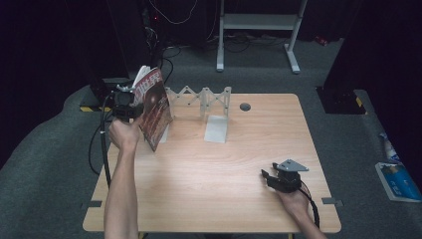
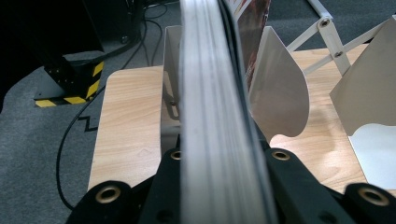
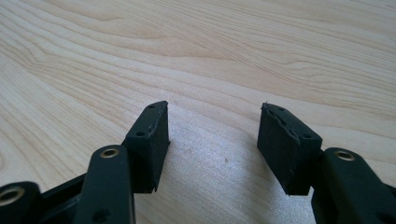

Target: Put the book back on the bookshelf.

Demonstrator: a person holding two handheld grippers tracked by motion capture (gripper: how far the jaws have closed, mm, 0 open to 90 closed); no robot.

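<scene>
left gripper (image 1: 130, 107) clamps book (image 1: 155, 107) above rack (image 1: 209, 99), not yet slotted; right gripper (image 1: 271, 177) gapes empty, well apart.

One camera looks down from above on the table (image 1: 209, 169); two ride close, facing along the tabletop.

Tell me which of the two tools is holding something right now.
The left tool, raised at the table's back left corner, is clamped on a magazine. The right tool rests low over bare wood with its jaws apart.

Floor: striped block (image 2: 79, 86), packet (image 1: 398, 181).
</scene>
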